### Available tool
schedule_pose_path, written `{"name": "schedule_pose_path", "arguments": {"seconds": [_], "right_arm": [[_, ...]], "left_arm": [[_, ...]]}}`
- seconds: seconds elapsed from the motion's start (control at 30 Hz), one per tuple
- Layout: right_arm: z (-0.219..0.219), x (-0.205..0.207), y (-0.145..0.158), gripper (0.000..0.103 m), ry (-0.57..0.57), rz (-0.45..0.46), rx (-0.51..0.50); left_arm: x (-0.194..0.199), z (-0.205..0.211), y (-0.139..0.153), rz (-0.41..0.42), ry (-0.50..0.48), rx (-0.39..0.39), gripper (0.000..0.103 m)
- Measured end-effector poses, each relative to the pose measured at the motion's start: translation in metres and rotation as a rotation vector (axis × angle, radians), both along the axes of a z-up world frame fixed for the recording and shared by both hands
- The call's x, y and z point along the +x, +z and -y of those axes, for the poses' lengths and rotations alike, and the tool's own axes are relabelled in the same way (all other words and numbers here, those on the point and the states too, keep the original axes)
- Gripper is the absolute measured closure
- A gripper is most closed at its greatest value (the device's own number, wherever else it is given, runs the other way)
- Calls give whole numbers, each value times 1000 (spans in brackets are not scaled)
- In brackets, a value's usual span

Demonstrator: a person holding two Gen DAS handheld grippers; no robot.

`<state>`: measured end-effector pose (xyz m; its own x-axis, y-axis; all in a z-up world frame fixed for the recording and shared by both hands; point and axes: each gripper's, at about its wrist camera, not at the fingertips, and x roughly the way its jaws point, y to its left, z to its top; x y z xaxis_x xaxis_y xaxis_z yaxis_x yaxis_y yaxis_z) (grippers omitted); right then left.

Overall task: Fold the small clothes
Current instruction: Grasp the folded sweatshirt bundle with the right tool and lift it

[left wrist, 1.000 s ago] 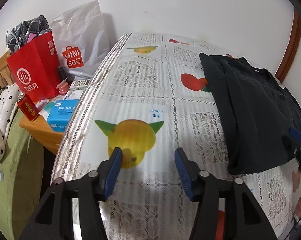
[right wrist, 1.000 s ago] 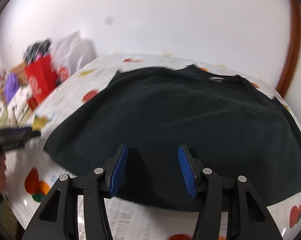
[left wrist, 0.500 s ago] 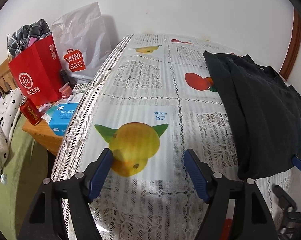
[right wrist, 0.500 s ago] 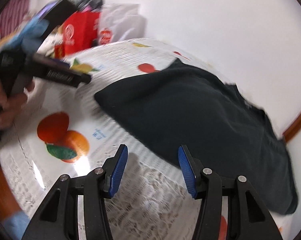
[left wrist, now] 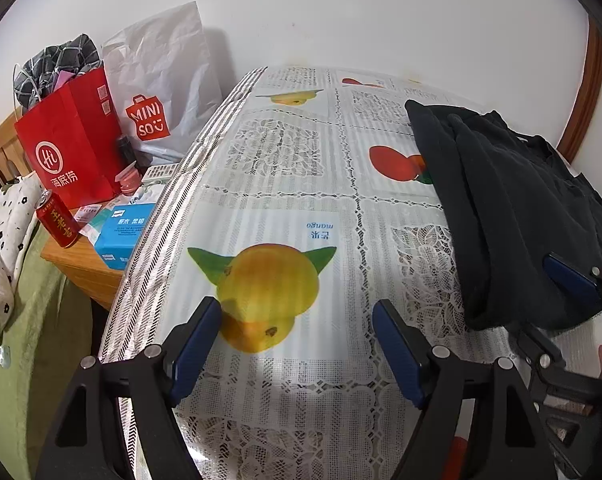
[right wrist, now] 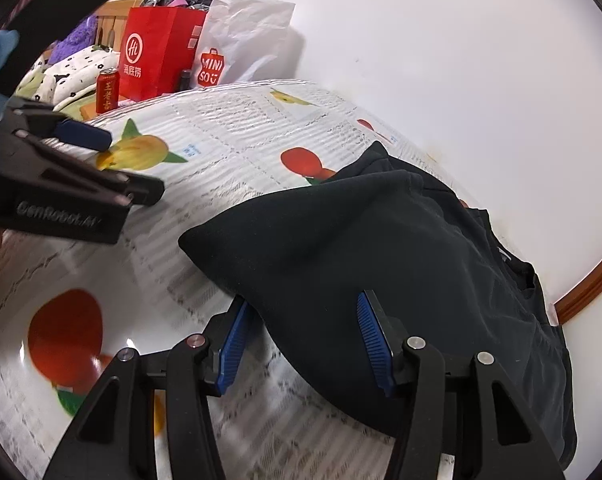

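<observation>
1. Since a second ago, right gripper (right wrist: 301,340) swung to the black garment (right wrist: 381,248)'s near corner, jaws apart astride its edge (ready to pinch).
2. Left gripper (left wrist: 297,344) waits, jaws apart, empty, over the tablecloth (left wrist: 285,160) beside the garment.

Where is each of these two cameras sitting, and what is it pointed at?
Left wrist: sits on the left tool, open, facing along the fruit-print plastic tablecloth towards the wall; the right tool shows at the edge.
Right wrist: sits on the right tool, open at the black folded garment; the left tool shows.
Both share the garment, tablecloth and red paper bag.
</observation>
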<state>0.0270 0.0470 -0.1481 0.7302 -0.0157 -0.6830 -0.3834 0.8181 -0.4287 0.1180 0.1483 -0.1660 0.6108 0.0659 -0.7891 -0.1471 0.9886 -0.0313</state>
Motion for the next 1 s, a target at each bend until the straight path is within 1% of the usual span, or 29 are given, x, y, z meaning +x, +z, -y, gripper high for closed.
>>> {"name": "schedule_pose_path", "arguments": {"seconds": [0.03, 0.1, 0.13, 0.17, 0.2, 0.3, 0.33, 0.4, 0.47, 0.5, 0.57, 0.63, 0.67, 0.73, 0.87, 0.93, 1.0], "right_arm": [[-1, 3, 0, 54, 4, -4, 3], [-3, 6, -2, 83, -13, 17, -34], [-3, 7, 0, 85, -8, 16, -19], [-1, 8, 4, 92, -5, 7, 11], [6, 11, 12, 94, -14, -12, 72], [35, 18, 40, 96, -29, -42, 276], [48, 20, 52, 96, -31, -39, 344], [74, 21, 77, 96, -48, -2, 440], [98, 21, 97, 96, -82, 46, 494], [117, 21, 109, 96, -108, 75, 532], [149, 20, 125, 96, -151, 108, 600], [191, 16, 134, 96, -202, 154, 662], [211, 12, 136, 97, -232, 171, 685], [254, 4, 132, 97, -293, 178, 747], [326, -18, 113, 97, -419, 195, 833], [355, -31, 97, 97, -495, 189, 829], [371, -42, 79, 97, -560, 165, 797]], "left_arm": [[0, 0, 0, 0, 0, 1, 26], [0, 0, 0, -1, 1, 3, 26], [0, 1, 0, -2, 2, 7, 25], [0, 1, 0, -3, 3, 14, 25], [-1, 3, 0, -3, 3, 20, 25], [-3, 7, 1, -3, -7, 27, 25], [-4, 10, 1, -9, -9, 29, 25], [-5, 16, 4, -20, -25, 22, 25], [-4, 26, 7, -28, -46, 5, 25], [-4, 31, 11, -19, -58, -3, 25], [-3, 46, 20, 14, -89, -11, 25], [-1, 61, 29, 46, -121, -29, 25], [-1, 69, 33, 57, -139, -41, 25], [1, 88, 39, 77, -186, -63, 25], [6, 130, 43, 93, -277, -84, 25], [7, 152, 43, 87, -324, -106, 25], [7, 176, 42, 77, -377, -128, 25]]}}
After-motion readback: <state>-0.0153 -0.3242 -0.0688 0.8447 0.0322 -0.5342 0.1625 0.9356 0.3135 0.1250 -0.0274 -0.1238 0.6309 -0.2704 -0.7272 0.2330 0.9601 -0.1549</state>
